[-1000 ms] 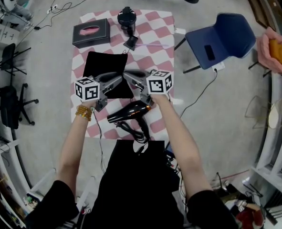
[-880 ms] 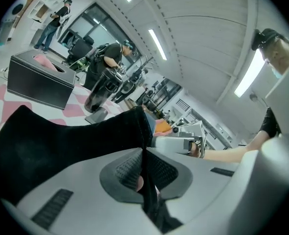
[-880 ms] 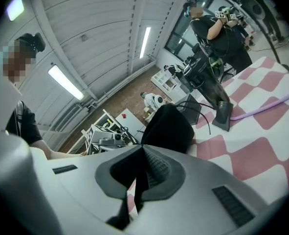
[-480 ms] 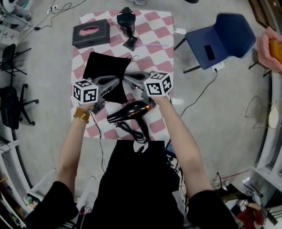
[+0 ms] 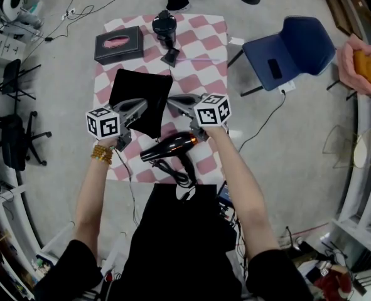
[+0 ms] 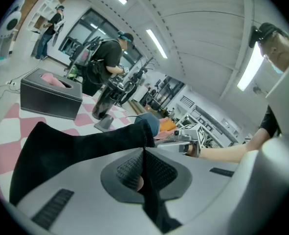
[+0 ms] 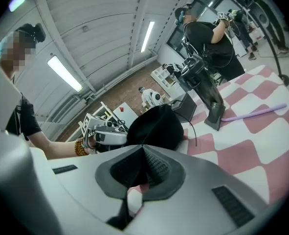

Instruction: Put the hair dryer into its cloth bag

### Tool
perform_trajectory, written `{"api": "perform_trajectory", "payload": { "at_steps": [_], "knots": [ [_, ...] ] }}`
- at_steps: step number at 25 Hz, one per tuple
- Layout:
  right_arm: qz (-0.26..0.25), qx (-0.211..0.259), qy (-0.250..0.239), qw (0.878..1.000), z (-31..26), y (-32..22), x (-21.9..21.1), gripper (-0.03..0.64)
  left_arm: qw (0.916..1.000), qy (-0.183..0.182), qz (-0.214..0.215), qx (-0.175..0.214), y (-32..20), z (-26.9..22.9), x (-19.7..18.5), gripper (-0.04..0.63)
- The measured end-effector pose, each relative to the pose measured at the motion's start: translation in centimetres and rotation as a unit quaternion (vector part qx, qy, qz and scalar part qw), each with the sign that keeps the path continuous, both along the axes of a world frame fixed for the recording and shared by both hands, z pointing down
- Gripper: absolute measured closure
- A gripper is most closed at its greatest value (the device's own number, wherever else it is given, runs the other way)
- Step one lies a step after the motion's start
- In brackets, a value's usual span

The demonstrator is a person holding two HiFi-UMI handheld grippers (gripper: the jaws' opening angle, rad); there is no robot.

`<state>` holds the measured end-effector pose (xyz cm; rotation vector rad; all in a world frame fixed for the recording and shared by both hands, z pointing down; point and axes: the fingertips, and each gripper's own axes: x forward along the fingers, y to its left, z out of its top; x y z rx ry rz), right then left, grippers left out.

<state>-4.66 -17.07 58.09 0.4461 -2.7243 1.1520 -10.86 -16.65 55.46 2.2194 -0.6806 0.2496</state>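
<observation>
Above checkered tablecloth (image 5: 205, 54), left tongs (image 5: 142, 105) and right tongs (image 5: 171, 98) each pinch the black cloth bag (image 5: 139, 91).

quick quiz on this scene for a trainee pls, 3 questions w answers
1. True or false: the hair dryer is already inside the cloth bag.
2. What are the jaws of the left gripper shut on? A) the tissue box B) the cloth bag C) the blue chair
3. In the head view, which gripper is nearer the hair dryer?

Key:
1. False. It lies on the checkered mat, outside the bag.
2. B. Black fabric runs between its shut jaws.
3. The right gripper, whose jaws are also shut on the bag's edge.
</observation>
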Motion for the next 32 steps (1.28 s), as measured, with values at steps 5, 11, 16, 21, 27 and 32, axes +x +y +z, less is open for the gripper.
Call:
{"api": "perform_trajectory", "payload": {
  "at_steps": [5, 11, 16, 21, 27, 32],
  "knots": [
    [0.01, 0.008, 0.061, 0.998, 1.9, -0.4, 1.1, 0.6, 0.9999, 0.014, 0.003, -0.003, 0.7, -1.1, -0.6, 0.575],
    [0.031, 0.007, 0.138, 0.99, 4.6, -0.5, 4.3, 0.6, 0.9993, -0.008, -0.037, -0.007, -0.1, -2.0, -3.9, 0.577],
    [0.048, 0.023, 0.185, 0.981, 5.3, -0.3, 6.2, 0.6, 0.9991, -0.033, -0.027, 0.003, 0.1, -3.5, -4.0, 0.577],
    [0.034, 0.192, 0.215, 0.957, 0.3, 0.2, 4.6, 0.597, 0.9983, -0.056, -0.005, -0.01, 0.4, -3.3, -1.6, 0.577],
    [-0.137, 0.273, 0.212, 0.928, -0.5, 6.7, -1.9, 0.572, 0.9972, -0.065, 0.001, -0.039, 0.2, -2.0, 0.3, 0.577],
    [-0.059, 0.186, 0.298, 0.935, 2.7, 11.1, 4.7, 0.384, 0.995, -0.086, 0.005, -0.051, 0.8, -0.9, -0.4, 0.577]
  ]
}}
